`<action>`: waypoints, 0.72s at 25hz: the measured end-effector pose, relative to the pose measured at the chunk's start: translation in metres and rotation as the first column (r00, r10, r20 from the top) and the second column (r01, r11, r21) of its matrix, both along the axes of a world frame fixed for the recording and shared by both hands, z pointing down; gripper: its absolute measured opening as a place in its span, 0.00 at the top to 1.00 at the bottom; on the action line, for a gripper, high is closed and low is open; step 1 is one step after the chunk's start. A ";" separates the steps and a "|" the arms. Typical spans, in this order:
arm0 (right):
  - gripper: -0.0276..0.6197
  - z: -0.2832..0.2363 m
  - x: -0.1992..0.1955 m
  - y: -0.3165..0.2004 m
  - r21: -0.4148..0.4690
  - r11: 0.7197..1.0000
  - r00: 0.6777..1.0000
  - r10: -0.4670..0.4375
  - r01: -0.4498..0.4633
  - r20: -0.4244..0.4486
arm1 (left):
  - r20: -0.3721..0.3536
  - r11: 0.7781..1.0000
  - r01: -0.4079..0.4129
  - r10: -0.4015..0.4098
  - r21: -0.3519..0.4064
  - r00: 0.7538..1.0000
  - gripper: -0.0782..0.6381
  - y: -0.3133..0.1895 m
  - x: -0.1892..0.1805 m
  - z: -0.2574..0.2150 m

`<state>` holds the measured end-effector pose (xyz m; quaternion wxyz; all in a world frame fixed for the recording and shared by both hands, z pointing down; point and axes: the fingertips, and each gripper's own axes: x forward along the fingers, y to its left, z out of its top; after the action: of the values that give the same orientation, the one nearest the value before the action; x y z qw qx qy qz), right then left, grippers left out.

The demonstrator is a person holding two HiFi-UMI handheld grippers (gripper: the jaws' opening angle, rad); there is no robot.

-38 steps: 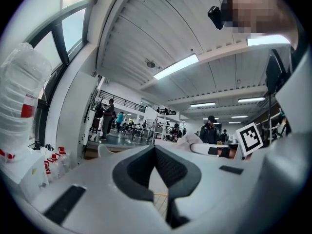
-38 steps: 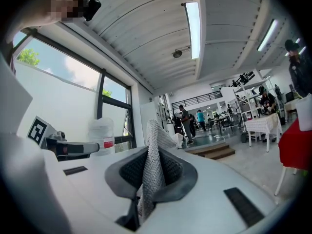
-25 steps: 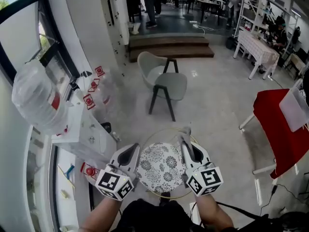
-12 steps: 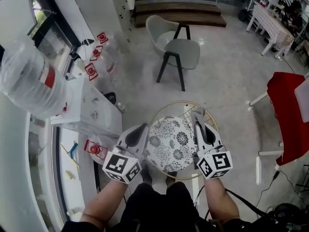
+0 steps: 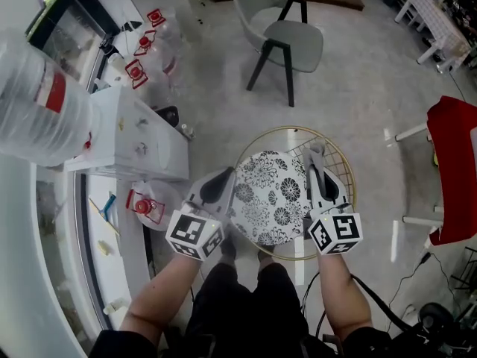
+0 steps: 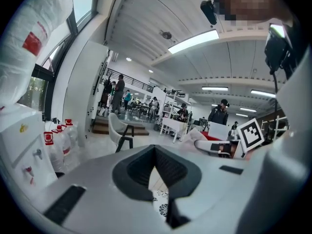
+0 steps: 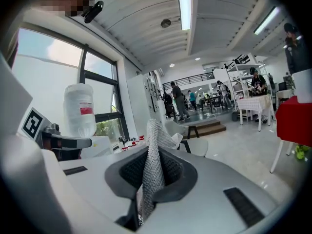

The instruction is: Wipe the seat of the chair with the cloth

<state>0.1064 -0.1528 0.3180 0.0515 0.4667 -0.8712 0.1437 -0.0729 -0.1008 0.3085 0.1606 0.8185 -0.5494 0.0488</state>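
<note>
Since a second ago, our view has tipped further down. The grey chair now sits at the top of the head view, and the wire chair below us shows in full. Both claws have stayed on either side of its seat.

- The task's thing: the round black-and-white patterned seat lies inside the chair's gold wire ring, straight ahead of our knees.
- Left claw: it is at the seat's left edge and points away from us. In its own view the dark pads are pressed together at the tips with nothing between them. A sliver of the seat pattern shows through the narrow gap behind the tips.
- Right claw: it is at the seat's right edge, over the wire ring. In its own view it is pinching a grey knitted cloth. The cloth stands up past the tips and hangs down between the pads.
- Cloth in the head view: only a small pale tuft shows beyond the claw tips.
- We cannot tell whether either claw or the cloth touches the seat.
- To our left are a white cabinet and a big clear water jug.
- A red-covered table is at the right edge.
</note>
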 end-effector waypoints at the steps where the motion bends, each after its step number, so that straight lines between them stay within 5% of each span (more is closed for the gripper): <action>1: 0.92 0.008 -0.001 -0.003 -0.010 1.000 1.000 0.002 -0.002 -0.004 | -0.010 1.000 0.006 -0.007 -0.014 1.000 0.90 -0.002 -0.002 0.009; 18: 0.92 0.147 -0.003 -0.032 -0.196 0.980 0.998 0.010 -0.023 -0.067 | -0.024 0.989 0.007 -0.010 -0.146 1.000 0.90 -0.030 0.007 0.124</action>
<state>0.1035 -0.1849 0.4649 0.1248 0.4709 -0.8467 0.2141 -0.0658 -0.1308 0.4328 0.2269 0.8028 -0.5458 0.0781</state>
